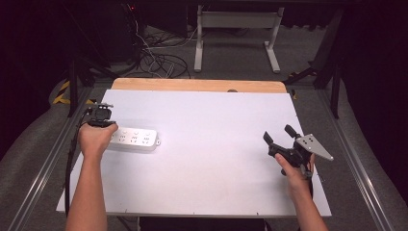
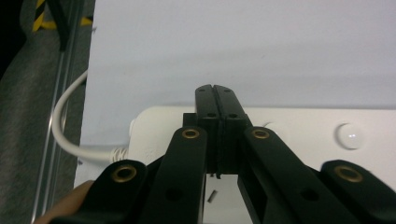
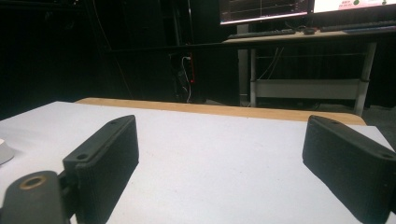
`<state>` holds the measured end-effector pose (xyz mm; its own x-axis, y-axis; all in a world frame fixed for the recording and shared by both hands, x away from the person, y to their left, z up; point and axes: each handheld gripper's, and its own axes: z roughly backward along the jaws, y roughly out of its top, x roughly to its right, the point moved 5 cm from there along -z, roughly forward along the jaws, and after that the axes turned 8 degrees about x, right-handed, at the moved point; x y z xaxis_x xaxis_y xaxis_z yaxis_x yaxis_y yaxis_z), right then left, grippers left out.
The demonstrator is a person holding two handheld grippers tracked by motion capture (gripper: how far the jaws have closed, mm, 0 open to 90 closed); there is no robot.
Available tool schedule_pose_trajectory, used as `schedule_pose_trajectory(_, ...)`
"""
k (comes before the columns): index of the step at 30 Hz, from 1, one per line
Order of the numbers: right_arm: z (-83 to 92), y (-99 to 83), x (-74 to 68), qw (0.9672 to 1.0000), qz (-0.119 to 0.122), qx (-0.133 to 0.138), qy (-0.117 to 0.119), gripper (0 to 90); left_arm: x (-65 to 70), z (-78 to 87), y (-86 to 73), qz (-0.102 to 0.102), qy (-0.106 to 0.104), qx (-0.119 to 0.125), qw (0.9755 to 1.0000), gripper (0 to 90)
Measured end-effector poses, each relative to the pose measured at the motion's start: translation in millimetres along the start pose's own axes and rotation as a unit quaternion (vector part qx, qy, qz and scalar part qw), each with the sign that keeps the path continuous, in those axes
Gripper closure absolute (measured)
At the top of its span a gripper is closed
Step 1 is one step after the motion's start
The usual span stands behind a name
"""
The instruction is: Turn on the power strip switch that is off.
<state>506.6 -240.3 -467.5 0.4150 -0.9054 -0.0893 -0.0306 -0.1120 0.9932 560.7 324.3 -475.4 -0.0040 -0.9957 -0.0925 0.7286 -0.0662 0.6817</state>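
Nearest the person's side of the white table top (image 1: 202,163), the right gripper (image 1: 279,136) hangs just above the bare surface at the right, its two black ribbed jaws spread wide and holding nothing. Over at the left edge lies the white plastic power strip with its row of sockets and round buttons (image 1: 135,138), flat on the table, its white cord (image 2: 65,126) curling off the table's edge. The left gripper (image 2: 215,93) sits above the strip's cord end, jaws pressed together with nothing between them, tips pointing down at the casing; whether they touch it cannot be told. Judging by this, the step in hand is a press or nudge on the strip with the closed tips. It should go well if the push comes straight down so the light casing does not skid, while the idle right gripper stays well apart. Nothing on the table blocks the way. Farther off runs the bare wooden strip (image 1: 197,85) along the far edge, then tangled dark cables (image 1: 159,62) on the floor and a grey metal desk frame (image 1: 235,29).
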Motion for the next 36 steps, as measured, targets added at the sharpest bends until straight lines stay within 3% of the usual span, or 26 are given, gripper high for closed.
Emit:
schedule_pose_trajectory(2, 0.7, -0.5, 0.7, 1.0, 0.0, -0.003, -0.002, 12.2, -2.0, -3.8, -3.0, -0.001, 0.009, -0.013, 0.9999, 89.6)
schedule_pose_trajectory(8, 1.8, -0.2, 1.4, 1.0, -0.008, -0.003, 0.0, 12.6, -1.9, -5.4, -2.2, 0.003, 0.002, -0.008, 1.0, 89.0)
schedule_pose_trajectory(10, 1.5, -0.2, 1.6, 1.0, -0.008, -0.003, -0.001, 12.7, 0.0, -6.1, -2.5, -0.003, 0.006, -0.003, 1.0, 89.1)
schedule_pose_trajectory(12, 1.6, 0.1, 0.7, 1.0, -0.007, -0.003, -0.001, 12.9, 4.8, -5.5, -3.5, -0.002, -0.019, -0.013, 0.9997, 89.7)
schedule_pose_trajectory(18, 2.6, 1.5, 0.1, 1.0, -0.007, 0.0, 0.001, 12.9, 9.5, -5.9, -3.6, -0.016, 0.001, -0.008, 0.9998, 89.7)
schedule_pose_trajectory(20, 3.6, 2.4, 1.5, 0.9999, -0.01, 0.002, -0.002, 12.9, 7.1, -5.2, -3.2, -0.009, 0.002, -0.002, 1.0, 89.4)
schedule_pose_trajectory(21, 3.6, 2.4, 1.5, 0.9999, -0.01, 0.002, -0.002, 12.9, 3.8, -4.9, -3.5, -0.01, 0.017, -0.002, 0.9998, 89.4)
schedule_pose_trajectory(25, 2.7, 1.7, 4.3, 0.9999, -0.013, 0.001, -0.005, 13.0, -10.4, -4.5, -6.6, 0.015, 0.005, -0.013, 0.9998, 89.7)
schedule_pose_trajectory(36, 0.9, 0.3, 0.5, 0.9999, -0.011, -0.003, 0.0, 13.2, -12.6, -4.9, -6.6, 0.017, -0.009, 0.012, 0.9998, 89.0)
